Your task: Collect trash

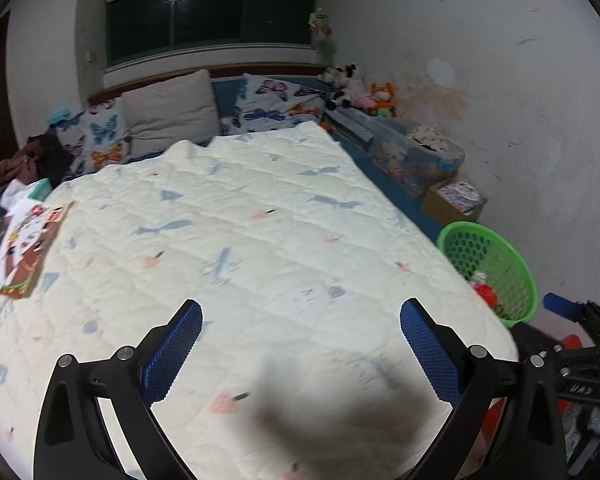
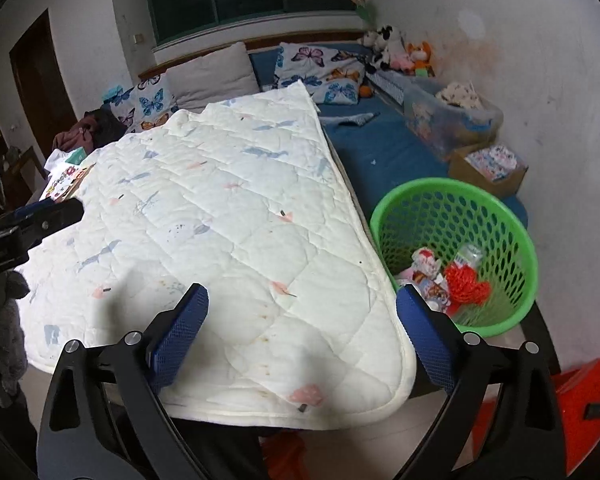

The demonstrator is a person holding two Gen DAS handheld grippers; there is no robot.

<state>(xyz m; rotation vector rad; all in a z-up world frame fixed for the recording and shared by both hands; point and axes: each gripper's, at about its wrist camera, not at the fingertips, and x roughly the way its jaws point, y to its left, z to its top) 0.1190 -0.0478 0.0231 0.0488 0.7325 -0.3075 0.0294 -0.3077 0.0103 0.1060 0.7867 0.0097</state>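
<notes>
A green plastic basket (image 2: 512, 240) stands on the blue bed at the right of a white quilt (image 2: 236, 216). It holds a red mesh net (image 2: 466, 282) and several printed wrappers (image 2: 426, 266). The basket also shows in the left wrist view (image 1: 520, 268). My right gripper (image 2: 302, 312) is open and empty over the quilt's near corner, left of the basket. My left gripper (image 1: 300, 326) is open and empty over the quilt (image 1: 236, 240). Its dark body shows at the left edge of the right wrist view (image 2: 32, 220).
A colourful picture book (image 1: 24, 248) and papers lie at the quilt's left edge. Butterfly pillows (image 2: 320, 68), stuffed toys (image 2: 396, 50), a clear storage bin (image 2: 448, 116) and a cardboard box (image 2: 492, 168) line the far side and wall. A red object (image 2: 580, 404) sits on the floor.
</notes>
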